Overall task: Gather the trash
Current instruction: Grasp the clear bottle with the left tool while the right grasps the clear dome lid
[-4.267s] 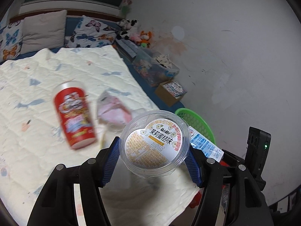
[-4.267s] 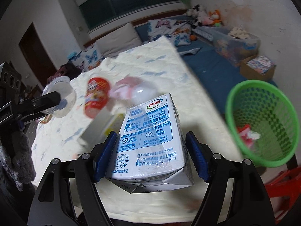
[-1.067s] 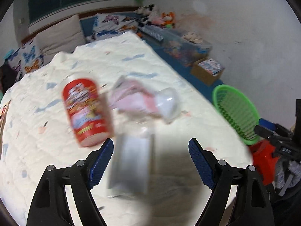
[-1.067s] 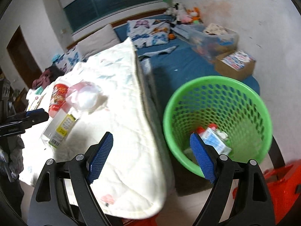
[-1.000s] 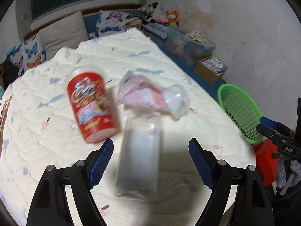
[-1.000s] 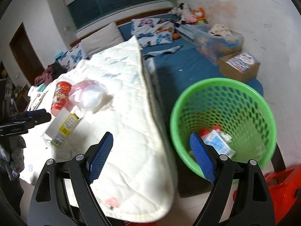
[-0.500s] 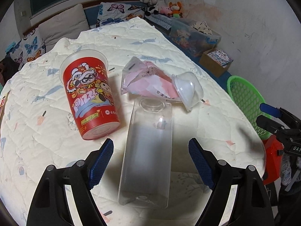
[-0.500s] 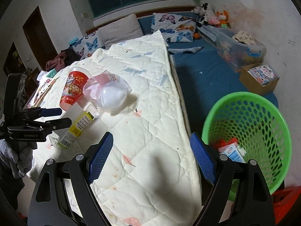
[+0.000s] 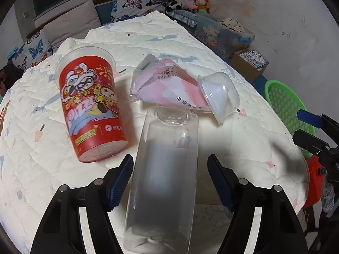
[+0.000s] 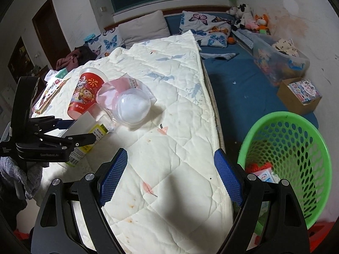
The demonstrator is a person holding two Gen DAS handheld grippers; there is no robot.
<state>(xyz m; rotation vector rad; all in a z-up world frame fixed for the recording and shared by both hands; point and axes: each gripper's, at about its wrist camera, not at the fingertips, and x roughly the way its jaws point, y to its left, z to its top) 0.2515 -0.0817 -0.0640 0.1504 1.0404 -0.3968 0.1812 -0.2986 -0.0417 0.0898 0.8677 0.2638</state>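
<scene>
While the left hand-held gripper hung over the near edge of the bed, its jaws were closing around a clear plastic bottle that lay flat on the white quilt, neck pointing away toward the middle of the bed. The bottle sat between the two blue pads; a sliver of quilt showed on either side of it, so the pads did not appear to press on it yet. Just beside the bottle, toward the left edge of the bed, a red printed cup lay on its side. Beyond the bottle's neck, and apparently touching it, lay a crumpled pink and clear wrapper with a clear domed lid against it.

The right hand-held gripper was held with its jaws apart and nothing between them, over the near right corner of the bed. Off that corner, on the floor, stood the green mesh basket, already holding a carton and some red scrap.

By the look of things, the step in hand was the pickup of the bottle, with the cup, the wrapper and the lid yet to be collected. The next move would call for the pads to meet the bottle's flat sides squarely, since smooth, thin plastic may slip or buckle, then a lift clear of the wrapper and a carry across to the basket. The empty gripper seemed free to go for the cup or the lid.
</scene>
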